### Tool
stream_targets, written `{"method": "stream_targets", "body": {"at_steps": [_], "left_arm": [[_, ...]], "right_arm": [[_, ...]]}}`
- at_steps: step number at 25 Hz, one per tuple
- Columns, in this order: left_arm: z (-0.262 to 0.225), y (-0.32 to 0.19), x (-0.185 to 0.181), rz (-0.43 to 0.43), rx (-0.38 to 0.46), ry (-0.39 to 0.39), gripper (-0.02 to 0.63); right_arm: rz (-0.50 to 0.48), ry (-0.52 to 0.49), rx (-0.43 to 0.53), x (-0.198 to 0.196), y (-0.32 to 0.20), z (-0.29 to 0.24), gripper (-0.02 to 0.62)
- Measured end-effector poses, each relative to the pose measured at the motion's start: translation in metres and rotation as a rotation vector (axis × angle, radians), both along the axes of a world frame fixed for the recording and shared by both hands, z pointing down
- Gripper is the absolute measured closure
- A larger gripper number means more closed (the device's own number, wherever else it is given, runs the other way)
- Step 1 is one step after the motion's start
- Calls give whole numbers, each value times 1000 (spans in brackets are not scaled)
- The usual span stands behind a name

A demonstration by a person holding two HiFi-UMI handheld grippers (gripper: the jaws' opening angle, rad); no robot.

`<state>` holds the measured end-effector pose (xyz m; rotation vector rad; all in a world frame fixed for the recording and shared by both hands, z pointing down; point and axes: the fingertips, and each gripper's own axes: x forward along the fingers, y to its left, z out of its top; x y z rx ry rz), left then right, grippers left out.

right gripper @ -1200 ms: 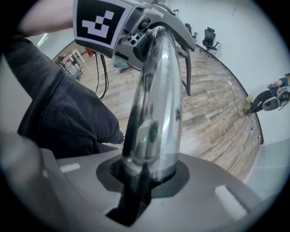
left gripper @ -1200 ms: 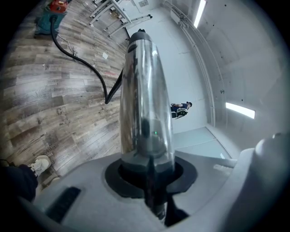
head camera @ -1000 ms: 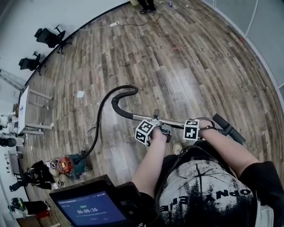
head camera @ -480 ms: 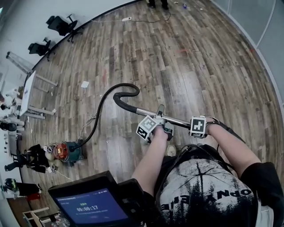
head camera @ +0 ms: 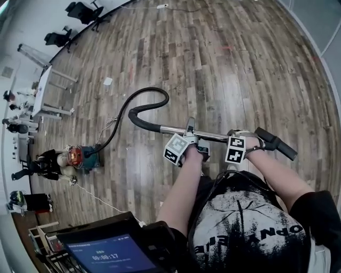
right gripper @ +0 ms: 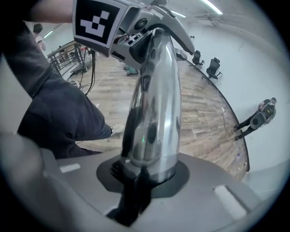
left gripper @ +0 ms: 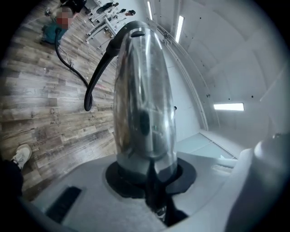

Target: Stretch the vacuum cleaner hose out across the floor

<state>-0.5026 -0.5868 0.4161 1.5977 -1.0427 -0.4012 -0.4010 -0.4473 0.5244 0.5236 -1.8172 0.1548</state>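
Note:
A black ribbed hose (head camera: 123, 109) runs from the teal and orange vacuum body (head camera: 80, 157) across the wood floor, loops, and joins a chrome tube (head camera: 173, 129). My left gripper (head camera: 190, 136) is shut on that tube near its middle. My right gripper (head camera: 237, 138) is shut on it further right, short of the black end piece (head camera: 274, 143). In the left gripper view the tube (left gripper: 142, 99) rises from between the jaws of the left gripper (left gripper: 147, 179), with the hose (left gripper: 97, 77) beyond. In the right gripper view the tube (right gripper: 154, 99) leaves the right gripper (right gripper: 144, 176) toward the left gripper's cube (right gripper: 97, 20).
Office chairs (head camera: 82, 9) and a white table (head camera: 42, 90) stand at the far left wall. A paper (head camera: 108, 81) lies on the floor. A thin white cord (head camera: 106, 205) trails from the vacuum body. A tablet screen (head camera: 109, 256) sits at the bottom. A person (right gripper: 260, 115) stands far off.
Both grippers keep hold of the tube. The hose bend beside the tube has opened into a rounder loop. The black end piece shows again at the right.

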Motion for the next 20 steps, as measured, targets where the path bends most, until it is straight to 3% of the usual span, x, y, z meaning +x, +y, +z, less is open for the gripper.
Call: {"method": "stream_targets", "body": {"at_steps": [7, 20], "left_arm": [[19, 33, -4, -52, -30, -40, 545], [19, 91, -48, -84, -52, -31, 543]], "right_arm": [[-30, -62, -36, -1, 30, 16, 528], [-56, -43, -71, -38, 89, 10, 528]]}}
